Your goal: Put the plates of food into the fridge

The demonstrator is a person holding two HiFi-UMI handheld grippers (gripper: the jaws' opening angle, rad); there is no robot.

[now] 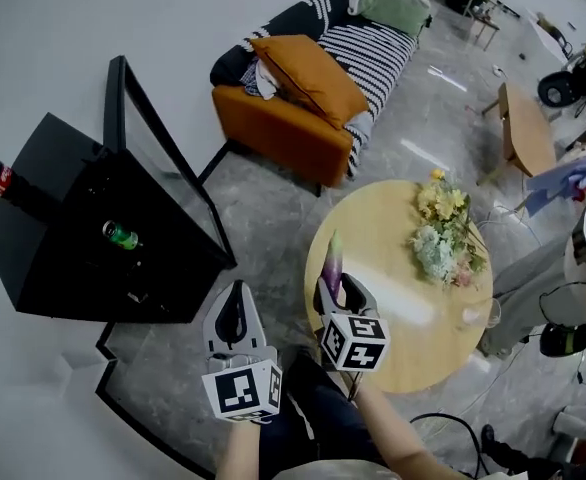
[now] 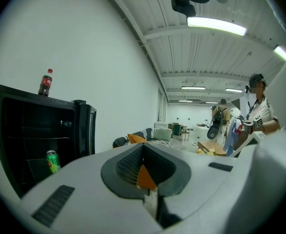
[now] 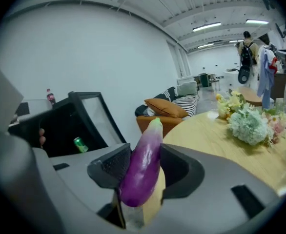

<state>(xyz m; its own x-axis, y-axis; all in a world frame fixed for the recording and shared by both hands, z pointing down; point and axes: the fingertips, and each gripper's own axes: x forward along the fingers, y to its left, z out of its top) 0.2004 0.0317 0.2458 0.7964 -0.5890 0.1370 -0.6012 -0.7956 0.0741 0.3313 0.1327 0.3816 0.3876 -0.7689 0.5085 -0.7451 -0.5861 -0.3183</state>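
clamped between the pads of the right claw (image 3: 144,172) is an eggplant (image 3: 144,147), its tip standing up past the claw and leaning a little to one side. it is glossy purple, fading to pale at the tip with a bit of green there; smooth and rounded, so it could probably slip if squeezed loosely. no plate shows under it. the left claw (image 2: 144,169) is pressed together with nothing in it, held beside the right one. just beyond lies the round wooden tabletop (image 1: 383,268) with flowers (image 1: 445,230). further left stands the black fridge (image 1: 43,238), its door (image 1: 163,148) swung open, a green can (image 1: 120,235) inside. this looks like the carrying step: next, swing left towards the fridge, reach a shelf and let go.
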